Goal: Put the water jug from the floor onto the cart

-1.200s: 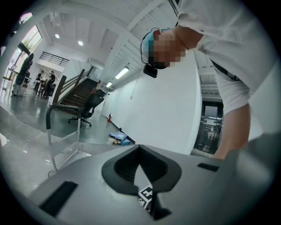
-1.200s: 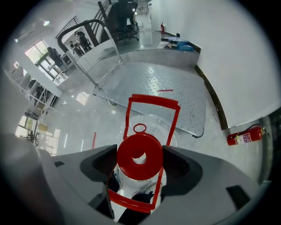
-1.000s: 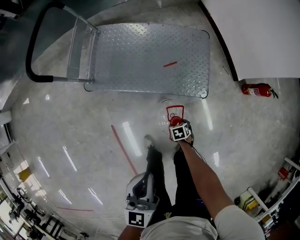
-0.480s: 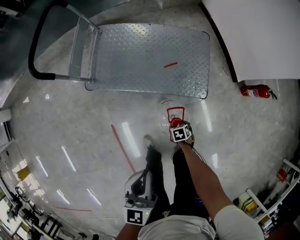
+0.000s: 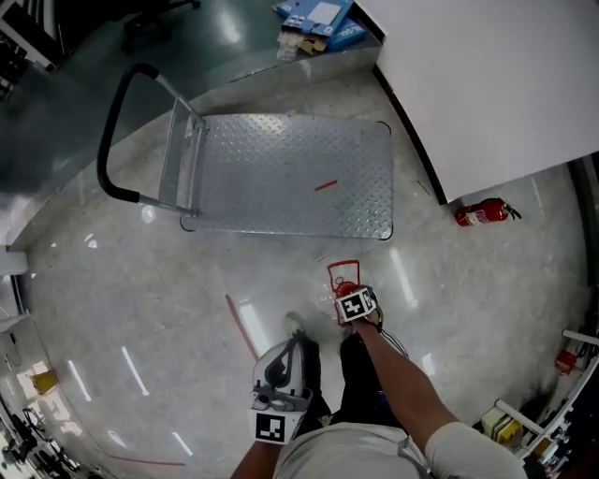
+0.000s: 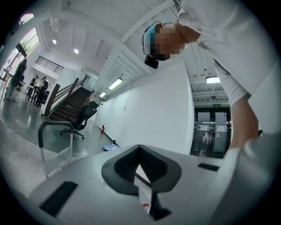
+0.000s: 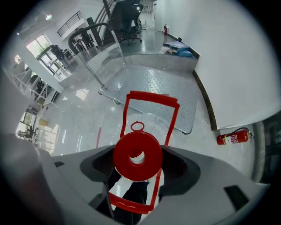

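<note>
The water jug (image 5: 343,275) is clear, with a red cap (image 7: 138,154) and a red carrying frame (image 7: 150,115). It is on the floor side of the cart's near edge, just in front of the person's feet. My right gripper (image 5: 348,294) is shut on the jug, its jaws pressed against both sides of the cap. Whether the jug's base touches the floor I cannot tell. The cart (image 5: 281,173) is a flat steel-plate platform with a black push handle (image 5: 117,140) at its left. My left gripper (image 5: 296,341) is shut on nothing, held close to the body and pointed upward.
A red fire extinguisher (image 5: 480,214) lies at the foot of a white wall (image 5: 487,84) right of the cart. Blue boxes (image 5: 314,21) sit beyond the cart. Racks (image 5: 552,412) line the right lower corner. Red tape (image 5: 241,327) marks the floor.
The head view has drawn back and tilted, so the cart and jug sit lower and smaller in it. The right gripper keeps its hold on the jug; the left stays by the body.
</note>
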Action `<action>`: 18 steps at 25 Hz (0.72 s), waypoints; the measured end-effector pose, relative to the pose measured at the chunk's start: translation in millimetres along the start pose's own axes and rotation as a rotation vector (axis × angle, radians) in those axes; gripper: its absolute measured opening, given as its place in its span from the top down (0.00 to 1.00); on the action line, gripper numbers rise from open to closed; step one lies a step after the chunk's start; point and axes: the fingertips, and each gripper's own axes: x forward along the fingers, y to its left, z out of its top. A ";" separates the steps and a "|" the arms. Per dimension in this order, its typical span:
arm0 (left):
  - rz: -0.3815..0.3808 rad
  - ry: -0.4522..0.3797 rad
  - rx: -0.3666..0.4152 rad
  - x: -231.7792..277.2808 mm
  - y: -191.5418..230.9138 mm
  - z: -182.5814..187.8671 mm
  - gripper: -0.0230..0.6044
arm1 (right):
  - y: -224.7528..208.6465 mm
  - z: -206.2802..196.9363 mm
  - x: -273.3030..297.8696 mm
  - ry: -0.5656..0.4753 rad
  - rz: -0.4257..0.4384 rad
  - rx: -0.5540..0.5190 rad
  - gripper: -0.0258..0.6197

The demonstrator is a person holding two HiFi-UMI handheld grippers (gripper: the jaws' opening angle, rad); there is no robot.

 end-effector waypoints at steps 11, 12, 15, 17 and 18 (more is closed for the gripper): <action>-0.107 -0.090 0.034 -20.2 -5.1 60.2 0.96 | 7.8 -3.3 -89.3 -0.009 -0.032 0.008 0.48; -0.122 -0.095 0.041 -20.9 -4.2 64.5 0.96 | 7.2 -1.3 -94.5 -0.015 -0.039 0.010 0.48; -0.159 -0.126 0.057 -22.4 -2.8 81.1 0.96 | 4.9 7.7 -112.5 -0.030 -0.060 0.019 0.48; -0.170 -0.145 0.078 -23.1 -0.2 86.4 0.96 | 2.9 18.4 -123.8 -0.047 -0.068 0.021 0.48; -0.177 -0.142 0.077 -21.9 -0.4 88.7 0.96 | 1.7 24.6 -128.3 -0.056 -0.070 0.020 0.48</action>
